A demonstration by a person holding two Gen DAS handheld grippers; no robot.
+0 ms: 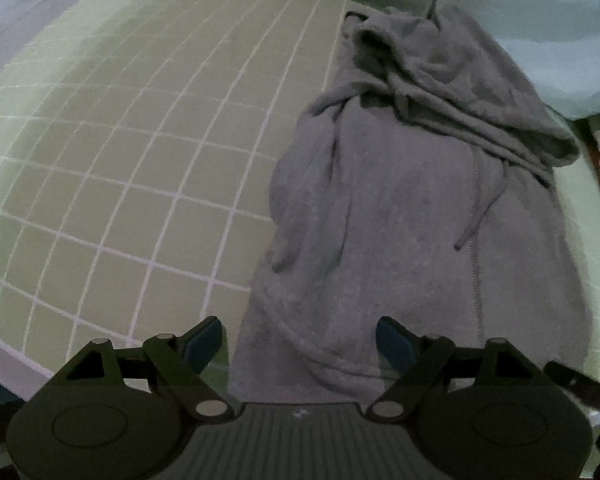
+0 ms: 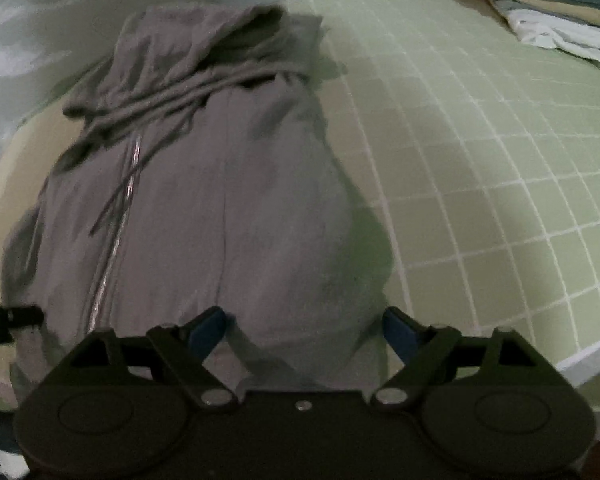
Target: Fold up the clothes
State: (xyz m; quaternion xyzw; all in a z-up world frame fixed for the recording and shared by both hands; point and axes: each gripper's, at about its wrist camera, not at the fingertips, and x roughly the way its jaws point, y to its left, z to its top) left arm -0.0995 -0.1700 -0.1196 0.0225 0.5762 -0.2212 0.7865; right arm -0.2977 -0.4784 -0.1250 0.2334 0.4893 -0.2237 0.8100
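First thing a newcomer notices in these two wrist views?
The grey hoodie dominates: laid lengthwise on the green grid-patterned bed cover, sides folded in, hood bunched at the far end, zipper glinting down its front. Both grippers stand open above its near hem, the left gripper and the right gripper, holding nothing. A stack of folded clothes sits at the far right corner in the right view.

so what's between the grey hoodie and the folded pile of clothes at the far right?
Only bare green checked sheet between the hoodie and the pile; right wrist view shows it.
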